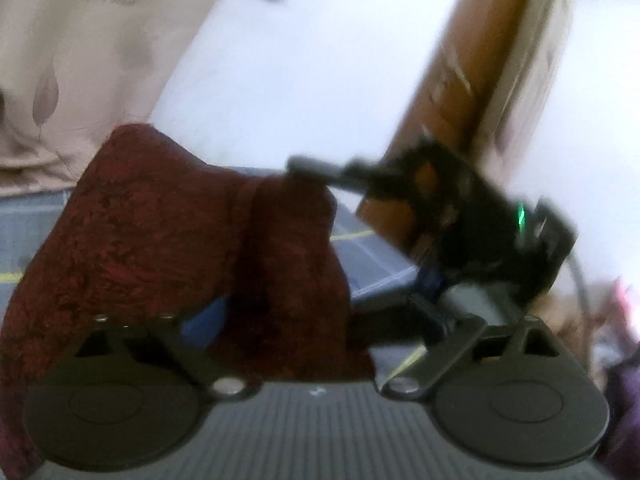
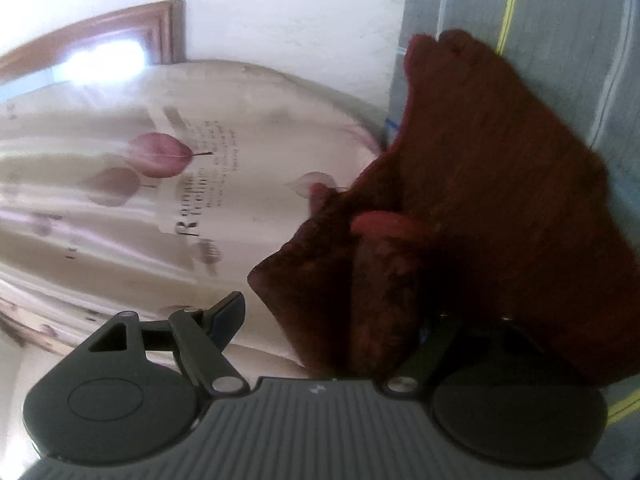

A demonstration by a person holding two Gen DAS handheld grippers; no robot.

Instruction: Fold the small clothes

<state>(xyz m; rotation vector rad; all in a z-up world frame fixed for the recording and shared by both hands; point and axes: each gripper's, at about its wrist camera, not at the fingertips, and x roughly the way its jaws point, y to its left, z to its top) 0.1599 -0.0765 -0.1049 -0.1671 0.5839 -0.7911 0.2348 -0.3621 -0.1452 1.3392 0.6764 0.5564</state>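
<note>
A small dark red fuzzy garment [image 1: 168, 236] hangs lifted between both grippers above a grey plaid sheet [image 1: 372, 256]. My left gripper [image 1: 280, 320] is shut on its near edge; the cloth drapes over the fingertips and hides them. In the left wrist view my right gripper [image 1: 308, 166] pinches the garment's far top corner. In the right wrist view the garment [image 2: 500, 208] bunches over my right gripper [image 2: 360, 320], which is shut on it; only the left finger [image 2: 228, 316] shows.
A beige curtain with leaf prints [image 2: 180, 184] hangs behind. A wooden door frame [image 1: 472, 80] stands by the white wall. The grey plaid sheet [image 2: 560, 20] lies below. Blurred clutter [image 1: 608, 320] sits at the right.
</note>
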